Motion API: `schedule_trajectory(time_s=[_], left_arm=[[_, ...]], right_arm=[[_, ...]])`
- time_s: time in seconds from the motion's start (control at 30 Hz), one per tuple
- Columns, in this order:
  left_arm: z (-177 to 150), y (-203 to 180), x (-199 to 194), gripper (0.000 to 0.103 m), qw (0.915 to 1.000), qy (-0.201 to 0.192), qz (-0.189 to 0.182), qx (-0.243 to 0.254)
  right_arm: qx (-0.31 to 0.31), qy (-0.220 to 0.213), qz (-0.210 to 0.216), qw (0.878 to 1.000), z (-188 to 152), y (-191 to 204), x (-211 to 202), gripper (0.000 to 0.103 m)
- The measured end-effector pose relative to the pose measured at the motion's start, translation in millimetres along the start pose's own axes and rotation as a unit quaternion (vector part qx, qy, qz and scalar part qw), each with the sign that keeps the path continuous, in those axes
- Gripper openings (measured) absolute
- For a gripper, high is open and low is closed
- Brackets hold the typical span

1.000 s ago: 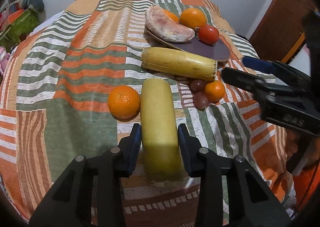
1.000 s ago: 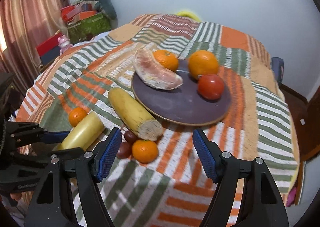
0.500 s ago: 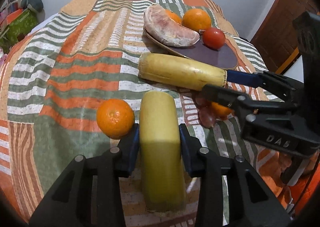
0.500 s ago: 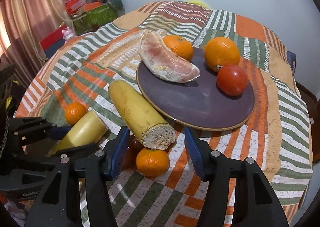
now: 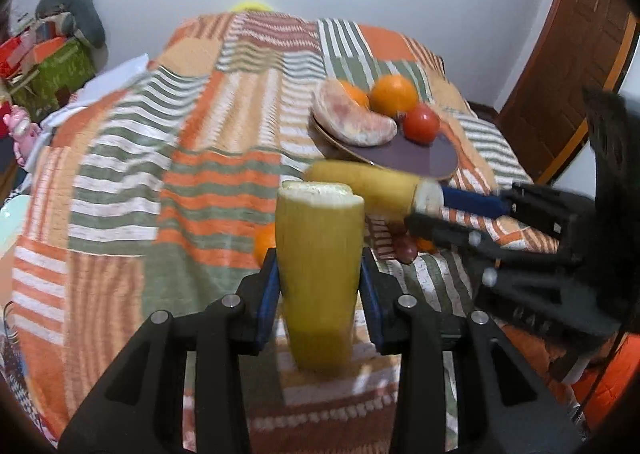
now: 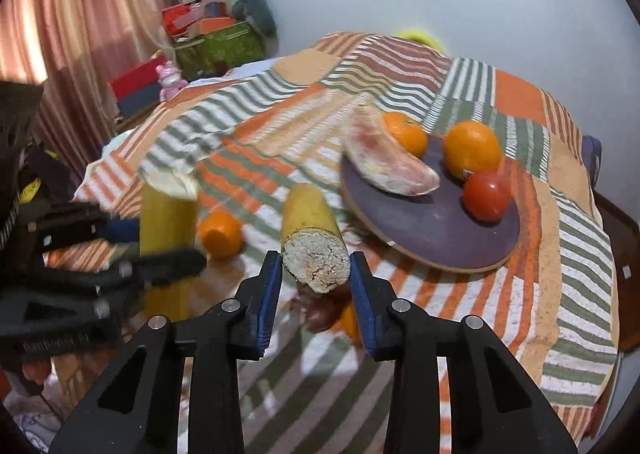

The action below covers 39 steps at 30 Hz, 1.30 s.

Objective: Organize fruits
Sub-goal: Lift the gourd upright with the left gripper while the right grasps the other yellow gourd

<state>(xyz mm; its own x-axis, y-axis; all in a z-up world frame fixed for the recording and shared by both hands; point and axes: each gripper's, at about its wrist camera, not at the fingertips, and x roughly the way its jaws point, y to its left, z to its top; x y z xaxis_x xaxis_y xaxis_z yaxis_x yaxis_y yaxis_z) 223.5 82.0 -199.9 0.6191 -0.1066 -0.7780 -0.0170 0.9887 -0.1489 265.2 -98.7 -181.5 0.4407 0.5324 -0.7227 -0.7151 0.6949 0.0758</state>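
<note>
Left tongs [image 5: 320, 290] clamp upright yellow piece [image 5: 320, 266]; right tongs [image 6: 316, 286] closing around 2nd piece [image 6: 314, 246].

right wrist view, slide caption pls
Right hand-held gripper closing around cut yellow banana half beside round purple plate of fruit.

One thick yellow cut banana piece [image 5: 320, 278] is standing upright at frame centre; another yellow banana piece [image 6: 314, 238] is lying tilted beside the round purple plate [image 6: 432, 222].
</note>
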Motion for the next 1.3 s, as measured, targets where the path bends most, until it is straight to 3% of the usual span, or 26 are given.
schedule_trajectory(time_s=[0.03,0.1,0.27,0.43,0.8,1.03,1.3], left_arm=[[-1,3,-7,0.037,1.0000,-0.006,0.004,-0.001],[-3,8,-18,0.037,0.9998,-0.015,0.009,-0.004],[-8,17,-34,0.037,0.9995,-0.028,0.008,-0.010],[-9,23,-47,0.037,0.9988,-0.045,0.012,-0.012],[-13,33,-41,0.037,0.9989,-0.043,0.007,-0.016],[-13,37,-29,0.037,0.9992,-0.032,0.001,-0.023],[-10,32,-27,0.037,0.9994,-0.028,0.001,-0.022]], right_arm=[[-0.008,0.005,-0.001,1.000,-2,6,0,0.031],[-0.019,0.021,0.008,1.000,-9,17,2,0.016],[-0.033,0.041,0.002,0.999,-12,34,5,0.016],[-0.012,0.037,0.003,0.999,4,34,9,0.028],[0.032,0.082,-0.013,0.996,25,26,63,0.032],[0.036,0.100,-0.006,0.994,25,20,76,0.041],[0.053,0.103,0.010,0.993,23,15,79,0.040]])
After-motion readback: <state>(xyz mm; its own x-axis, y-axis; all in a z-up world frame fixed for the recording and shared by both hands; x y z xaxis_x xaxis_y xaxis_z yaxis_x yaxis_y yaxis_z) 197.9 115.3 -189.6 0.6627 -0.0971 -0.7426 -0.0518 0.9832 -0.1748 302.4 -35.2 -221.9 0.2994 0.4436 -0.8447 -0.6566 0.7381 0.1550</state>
